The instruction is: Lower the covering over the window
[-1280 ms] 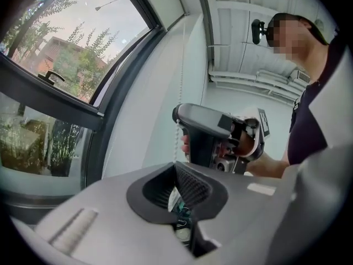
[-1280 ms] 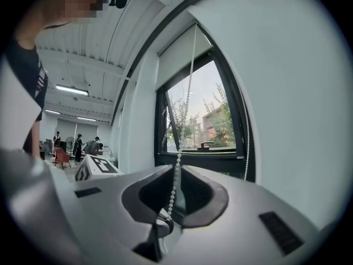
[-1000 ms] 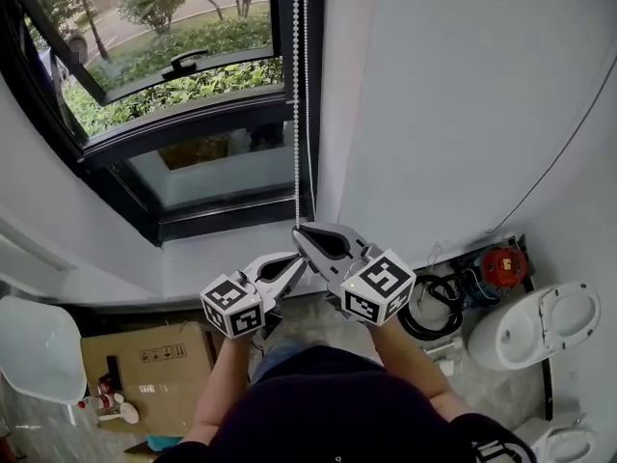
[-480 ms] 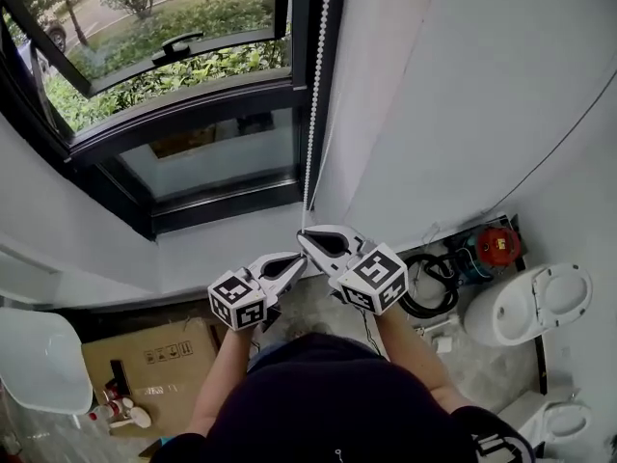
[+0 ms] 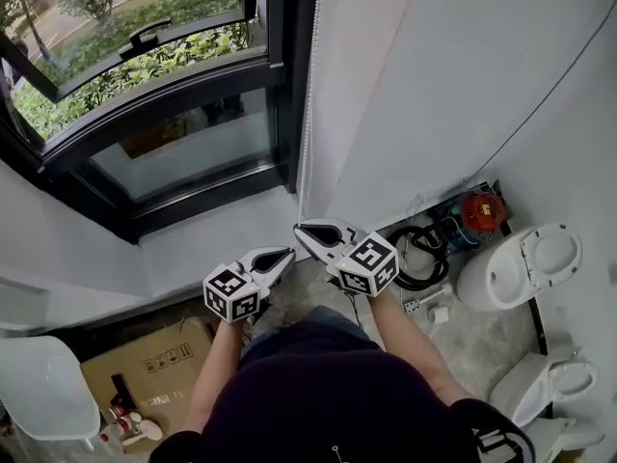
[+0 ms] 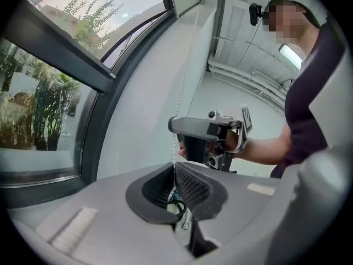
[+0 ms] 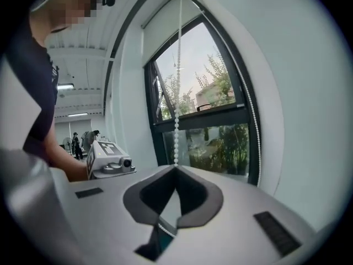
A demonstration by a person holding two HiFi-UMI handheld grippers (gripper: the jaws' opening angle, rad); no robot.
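One dark-framed window [image 5: 183, 148] filled the upper left of the head view, and its pale covering [image 7: 162, 29] showed only high at the top in the right gripper view. On the floor below stood two white toilets [image 5: 521, 268] [image 5: 554, 384] and one cardboard box [image 5: 154, 360] whose printed symbols were too small to read. The two tools, left gripper [image 5: 281, 253] and right gripper [image 5: 301, 230], each bore one marker cube, and both were clamped on the one bead chain [image 5: 309, 114] at the window's right edge, the right above the left.
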